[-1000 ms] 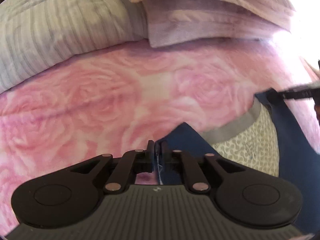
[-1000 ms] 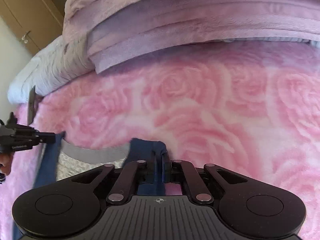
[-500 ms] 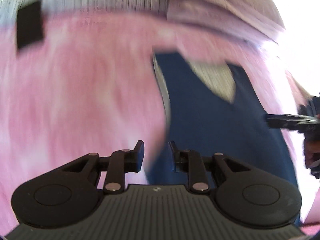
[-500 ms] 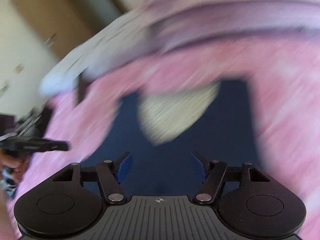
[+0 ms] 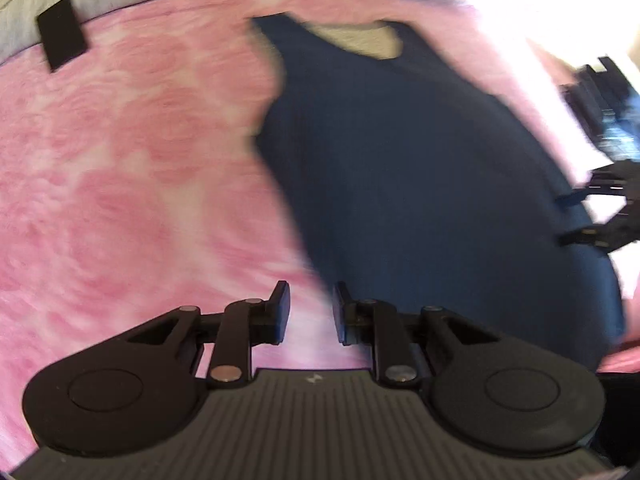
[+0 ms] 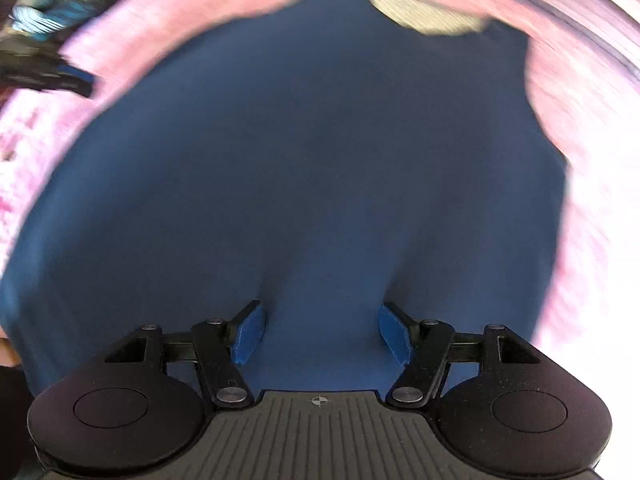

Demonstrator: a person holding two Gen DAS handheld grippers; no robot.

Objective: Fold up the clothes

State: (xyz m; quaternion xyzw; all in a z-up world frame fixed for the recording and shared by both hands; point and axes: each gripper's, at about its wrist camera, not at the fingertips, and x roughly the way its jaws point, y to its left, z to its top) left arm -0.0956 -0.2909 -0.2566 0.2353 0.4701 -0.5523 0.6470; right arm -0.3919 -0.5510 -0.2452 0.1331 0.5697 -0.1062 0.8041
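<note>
We released both shoulder straps: the left gripper point(image 5: 308, 312) stood narrowly parted, the right gripper point(image 6: 322, 334) wide, both empty. The navy top point(image 6: 320, 160) lay spread flat on the pink blanket point(image 5: 140, 160). Spreading looked finished; folding could begin.

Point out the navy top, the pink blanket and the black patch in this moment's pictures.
navy top point(image 6: 320, 160), right wrist view, middle of the fabric.
pink blanket point(image 5: 120, 180), left wrist view, bare rose-patterned area left of the top.
black patch point(image 5: 62, 32), left wrist view, centre of the patch at the blanket's far edge.
</note>
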